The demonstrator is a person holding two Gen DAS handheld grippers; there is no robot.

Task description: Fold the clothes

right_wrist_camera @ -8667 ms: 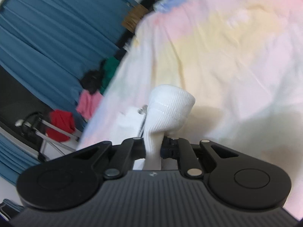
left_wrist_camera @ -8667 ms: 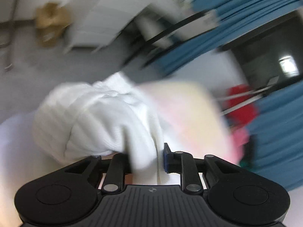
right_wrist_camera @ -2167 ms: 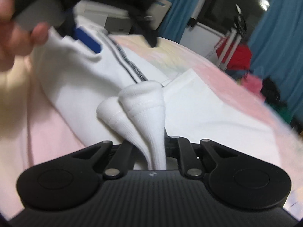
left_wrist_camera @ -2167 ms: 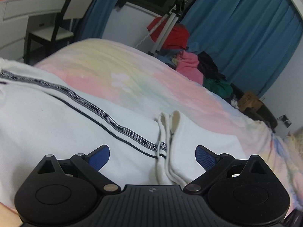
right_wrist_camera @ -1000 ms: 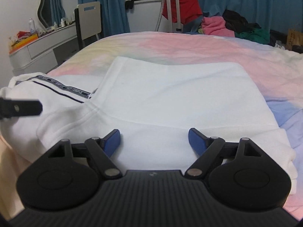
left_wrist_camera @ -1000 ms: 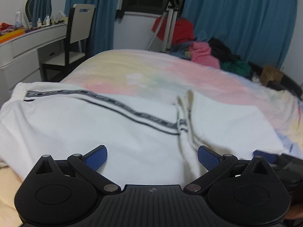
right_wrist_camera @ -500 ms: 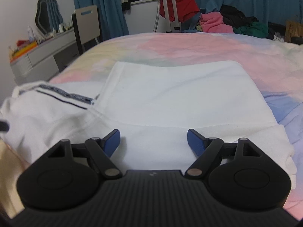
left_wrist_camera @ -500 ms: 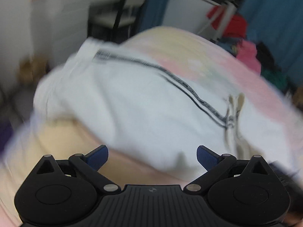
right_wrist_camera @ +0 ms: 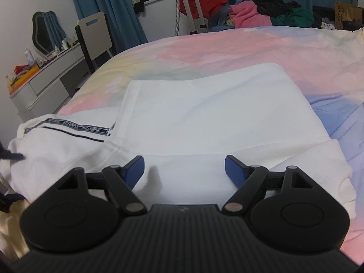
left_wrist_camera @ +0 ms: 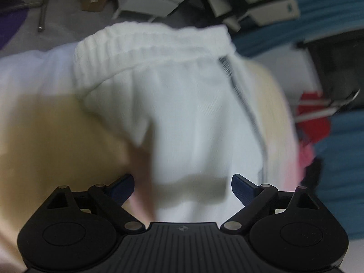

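Lying flat on the pastel bed cover (right_wrist_camera: 238,45), the white garment (right_wrist_camera: 204,113) is the reference for all positions below. It is partly folded: a smooth rectangular panel sits uppermost, and a sleeve with a dark printed stripe (right_wrist_camera: 72,122) extends from the panel's left edge toward the left side of the bed.

Right gripper (right_wrist_camera: 184,170): jaws spread wide, nothing between them. Its blue pads (right_wrist_camera: 136,166) hover over the near hem of the garment; contact with the cloth cannot be confirmed.

Left gripper (left_wrist_camera: 182,186): jaws likewise spread wide and empty. The left wrist view is blurred. It looks along the sleeve, whose ribbed cuff (left_wrist_camera: 147,45) lies at the far end, near the edge of the bed. The dark stripe runs down the right side of the cloth in this view.

Beyond the garment's far edge, past the bed, stand a tripod (right_wrist_camera: 191,6) draped with red fabric and a pile of pink, black and green clothes (right_wrist_camera: 268,11), against blue curtains (right_wrist_camera: 109,9). Beyond the sleeve end stand a chair (right_wrist_camera: 95,34) and a white dresser (right_wrist_camera: 45,79).
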